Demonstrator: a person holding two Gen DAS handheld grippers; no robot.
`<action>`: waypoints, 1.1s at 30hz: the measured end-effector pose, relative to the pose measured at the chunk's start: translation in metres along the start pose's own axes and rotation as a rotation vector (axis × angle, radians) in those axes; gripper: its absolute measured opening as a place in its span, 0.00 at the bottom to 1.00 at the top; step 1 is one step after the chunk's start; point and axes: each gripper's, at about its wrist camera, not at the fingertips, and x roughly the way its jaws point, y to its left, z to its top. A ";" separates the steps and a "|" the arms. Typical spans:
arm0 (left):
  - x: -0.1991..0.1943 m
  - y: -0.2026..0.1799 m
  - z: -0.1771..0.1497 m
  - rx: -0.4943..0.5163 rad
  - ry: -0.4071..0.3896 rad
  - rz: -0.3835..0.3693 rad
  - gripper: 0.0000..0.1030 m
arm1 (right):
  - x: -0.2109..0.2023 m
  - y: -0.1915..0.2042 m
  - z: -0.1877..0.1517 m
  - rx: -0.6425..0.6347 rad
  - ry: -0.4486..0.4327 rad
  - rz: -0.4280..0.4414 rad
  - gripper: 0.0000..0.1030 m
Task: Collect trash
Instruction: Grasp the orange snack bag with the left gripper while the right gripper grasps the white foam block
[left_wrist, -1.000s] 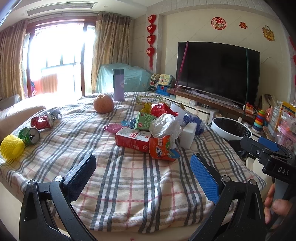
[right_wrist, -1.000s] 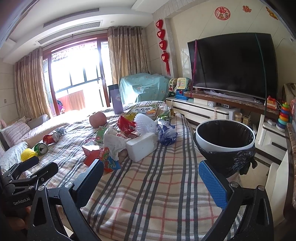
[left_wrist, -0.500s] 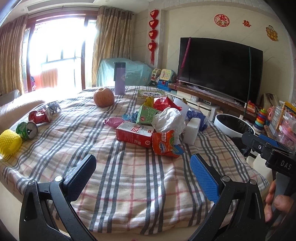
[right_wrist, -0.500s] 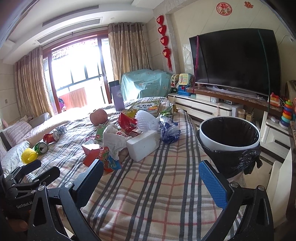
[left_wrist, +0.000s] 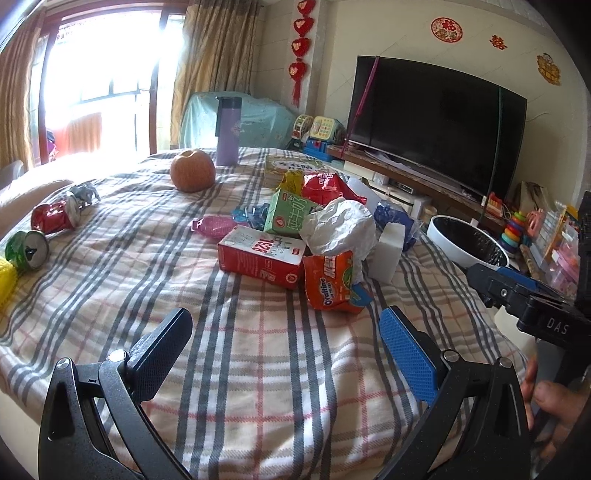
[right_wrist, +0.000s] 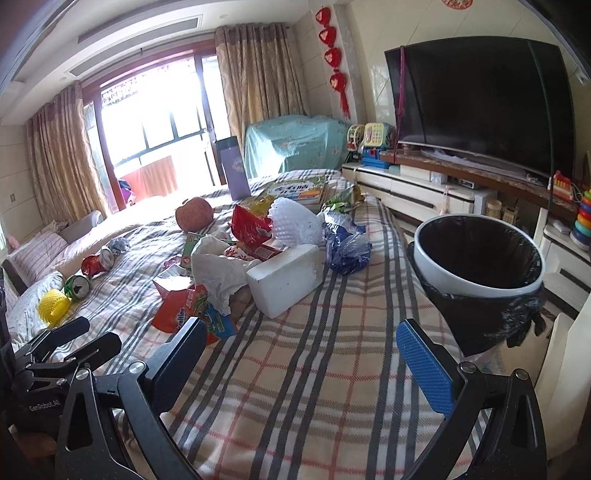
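Trash (left_wrist: 325, 240): crumpled paper, glossy wrappers, cartons on plaid blanket (left_wrist: 258, 354); both claws spread.

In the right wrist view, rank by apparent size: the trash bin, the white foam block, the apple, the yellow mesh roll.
1. trash bin, clearly largest
2. white foam block
3. and 4. apple and yellow mesh roll look about alike; the apple lies farther off, so I leave them unranked.
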 end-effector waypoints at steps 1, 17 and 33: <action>0.003 0.000 0.002 0.003 0.007 -0.005 1.00 | 0.004 -0.001 0.001 0.003 0.008 0.003 0.99; 0.061 0.003 0.023 0.033 0.124 -0.092 0.82 | 0.080 0.005 0.018 0.015 0.175 0.099 0.63; 0.078 -0.021 0.017 0.076 0.172 -0.212 0.05 | 0.078 -0.007 0.011 0.055 0.187 0.187 0.22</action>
